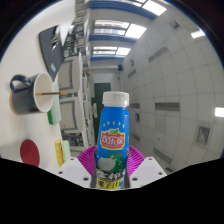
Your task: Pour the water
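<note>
My gripper (111,162) is shut on a bottle (115,128) with a blue label and a white cap (118,99). Both pink pads (88,157) press on its lower sides. The bottle is held up off the table, and the whole view is rolled sideways, so the table (70,80) stands at the left. A white cup (46,93) with a thin stick across its mouth sits on that table, to the left of the bottle and beyond it. The bottle's base is hidden between the fingers.
A dark mug (19,88) stands next to the white cup. A red round thing (31,153) and a small green thing (53,117) lie on the table nearer the fingers. A room with ceiling lights (125,30) and white walls lies behind.
</note>
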The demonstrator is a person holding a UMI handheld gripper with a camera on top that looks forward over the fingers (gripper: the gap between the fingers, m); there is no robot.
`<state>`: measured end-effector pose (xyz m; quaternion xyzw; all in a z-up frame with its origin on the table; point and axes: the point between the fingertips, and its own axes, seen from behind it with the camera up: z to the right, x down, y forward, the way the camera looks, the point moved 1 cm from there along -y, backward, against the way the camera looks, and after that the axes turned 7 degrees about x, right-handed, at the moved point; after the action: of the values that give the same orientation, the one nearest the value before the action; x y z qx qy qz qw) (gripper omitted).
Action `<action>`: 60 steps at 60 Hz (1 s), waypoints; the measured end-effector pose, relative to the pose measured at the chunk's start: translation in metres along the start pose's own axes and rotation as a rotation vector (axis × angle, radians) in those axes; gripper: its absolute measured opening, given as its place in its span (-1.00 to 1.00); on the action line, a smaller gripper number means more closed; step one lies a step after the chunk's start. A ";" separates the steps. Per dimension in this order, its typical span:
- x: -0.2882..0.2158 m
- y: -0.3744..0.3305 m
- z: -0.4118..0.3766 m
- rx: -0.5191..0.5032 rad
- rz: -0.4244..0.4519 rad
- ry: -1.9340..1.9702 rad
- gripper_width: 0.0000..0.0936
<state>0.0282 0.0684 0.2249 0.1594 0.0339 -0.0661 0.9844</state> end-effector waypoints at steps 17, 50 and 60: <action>0.008 -0.019 -0.088 -0.361 -0.291 1.384 -0.20; 0.009 -0.035 -0.147 -0.438 -0.301 1.297 0.59; 0.023 -0.061 -0.133 -0.423 -0.283 1.284 0.81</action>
<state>0.0367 0.0504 0.0777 -0.0346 0.6430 -0.0785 0.7611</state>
